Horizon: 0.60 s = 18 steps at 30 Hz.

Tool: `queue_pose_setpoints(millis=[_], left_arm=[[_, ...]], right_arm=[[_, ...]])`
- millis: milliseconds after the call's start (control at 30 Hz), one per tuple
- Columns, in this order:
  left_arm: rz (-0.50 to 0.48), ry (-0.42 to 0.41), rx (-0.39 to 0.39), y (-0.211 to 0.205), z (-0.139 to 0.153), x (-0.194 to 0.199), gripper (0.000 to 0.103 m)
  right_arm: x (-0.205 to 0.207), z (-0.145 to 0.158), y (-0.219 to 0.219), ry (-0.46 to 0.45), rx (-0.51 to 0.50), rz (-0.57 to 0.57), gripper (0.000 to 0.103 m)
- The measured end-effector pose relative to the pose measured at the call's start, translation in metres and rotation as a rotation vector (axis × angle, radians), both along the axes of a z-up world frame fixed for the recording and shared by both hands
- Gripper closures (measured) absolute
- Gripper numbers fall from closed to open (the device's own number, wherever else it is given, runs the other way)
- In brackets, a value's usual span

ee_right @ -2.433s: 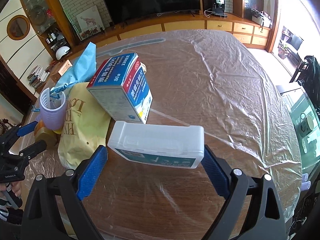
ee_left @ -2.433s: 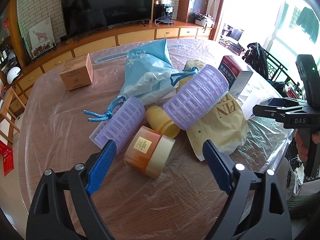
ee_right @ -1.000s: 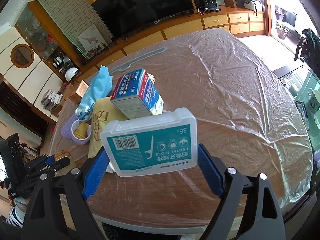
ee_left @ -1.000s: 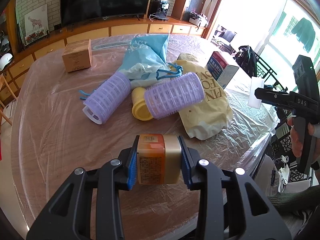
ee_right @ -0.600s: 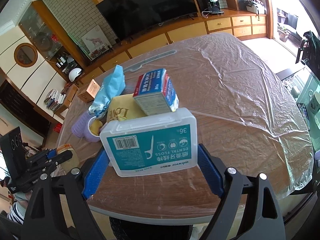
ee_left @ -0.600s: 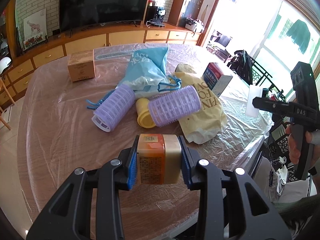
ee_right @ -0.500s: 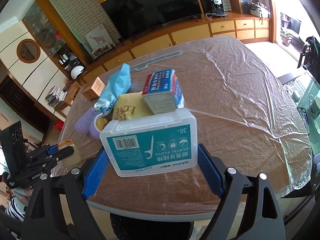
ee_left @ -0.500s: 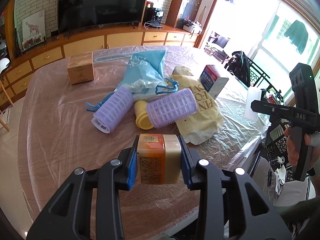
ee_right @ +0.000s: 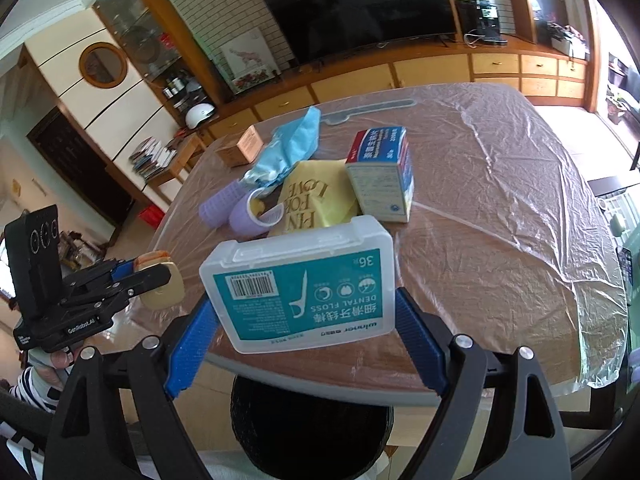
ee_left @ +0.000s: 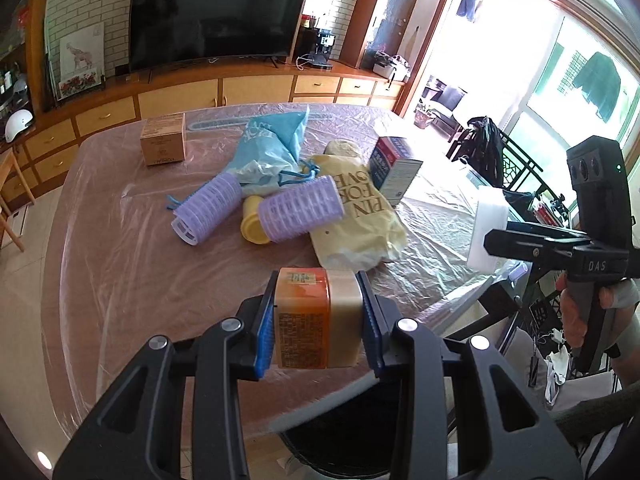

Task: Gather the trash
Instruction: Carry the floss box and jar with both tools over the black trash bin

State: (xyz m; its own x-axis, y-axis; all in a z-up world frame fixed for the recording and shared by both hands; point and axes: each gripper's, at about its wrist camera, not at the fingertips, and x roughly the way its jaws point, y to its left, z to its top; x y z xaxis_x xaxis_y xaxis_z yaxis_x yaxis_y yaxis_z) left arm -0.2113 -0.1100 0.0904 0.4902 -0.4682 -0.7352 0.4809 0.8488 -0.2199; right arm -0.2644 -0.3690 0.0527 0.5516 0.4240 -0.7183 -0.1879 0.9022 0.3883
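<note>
OK, left claw (ee_left: 319, 320) is clamped on the orange jar with the tan lid (ee_left: 318, 318), blue pads pressing both ends, jar held sideways above the near edge of the counter (ee_left: 100, 280). Right claw (ee_right: 298, 320) is gripping the white dental floss box (ee_right: 298, 286), pads against its short sides, teal label facing the camera and upside down. In the right wrist view the box hangs over the counter's near edge, with a black mesh bin (ee_right: 312, 428) directly below it. In the left wrist view a dark bin rim also shows below the jar.

Beyond the claws, on the plastic-covered counter: two purple hair rollers (ee_left: 300, 208) lying on their sides with a yellow cup (ee_left: 253, 224) between them, touching the right one. Behind those, a light-blue drawstring bag (ee_left: 268, 148). A yellow bag (ee_left: 356, 216) printed with letters lies to their right, and a blue-and-white medicine box (ee_left: 394, 168) stands on its far edge. A brown cardboard box (ee_left: 163, 145) sits apart toward the far left. Behind the counter: wooden cabinets and a large TV (ee_left: 216, 20).
</note>
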Motion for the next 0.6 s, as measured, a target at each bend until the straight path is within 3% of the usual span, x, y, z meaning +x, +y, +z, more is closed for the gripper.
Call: queue_pose_setpoints(millis=[200,600], left_arm=[[-0.003,0.011,0.004,-0.011,0.002,-0.026,0.066],[-0.064,0.105,0.047,-0.035,-0.033,-0.076,0.066]], right_arm=[[-0.027,-0.003,0.005,0.024,-0.007,0.123,0.019],[-0.068,-0.043,0.027,0.108,-0.087,0.337,0.019]])
